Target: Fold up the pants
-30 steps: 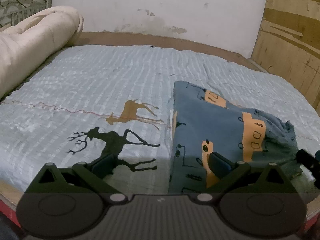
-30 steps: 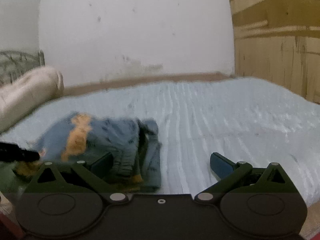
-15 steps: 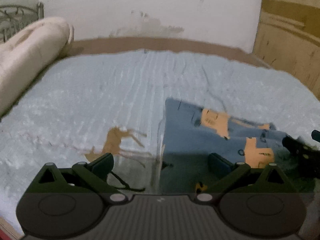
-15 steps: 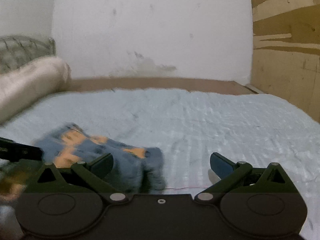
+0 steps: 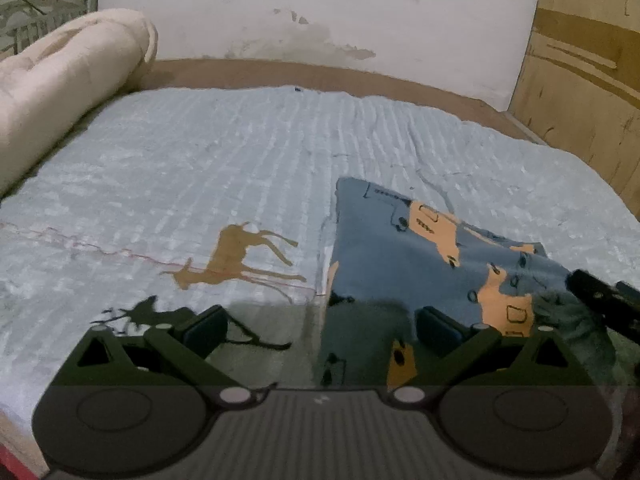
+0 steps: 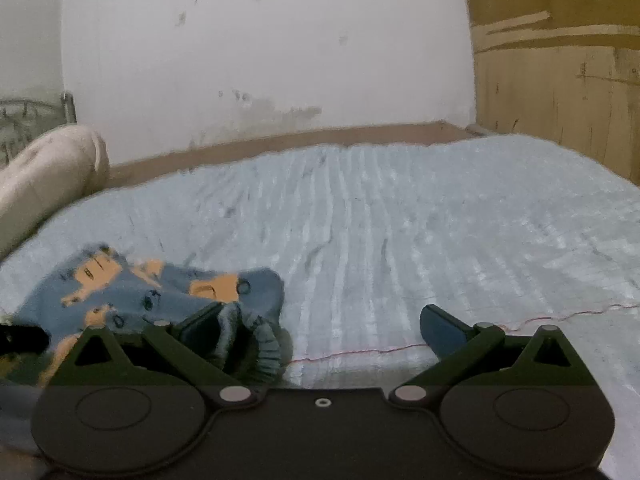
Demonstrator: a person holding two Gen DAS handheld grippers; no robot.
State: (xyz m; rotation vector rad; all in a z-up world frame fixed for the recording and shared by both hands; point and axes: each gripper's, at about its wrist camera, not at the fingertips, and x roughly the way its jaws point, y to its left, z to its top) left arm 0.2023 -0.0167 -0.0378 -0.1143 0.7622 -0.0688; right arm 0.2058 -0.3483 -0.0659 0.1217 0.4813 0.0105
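Observation:
Blue pants with orange car prints lie folded on the light blue bedspread, right of centre in the left wrist view. My left gripper is open just above the near edge of the pants, nothing between its fingers. In the right wrist view the same pants lie at the lower left with the ribbed waistband bunched by the left finger. My right gripper is open over bare bedspread to the right of the pants. The other gripper's dark tip shows at the right edge.
A rolled cream duvet lies along the bed's left side by a metal headboard. Deer prints mark the bedspread. A white wall stands behind and wooden panelling to the right.
Both grippers shifted about over the near end of the bed and stayed open. The right wrist view swung so the pants sit further left. The pants stay folded in place.

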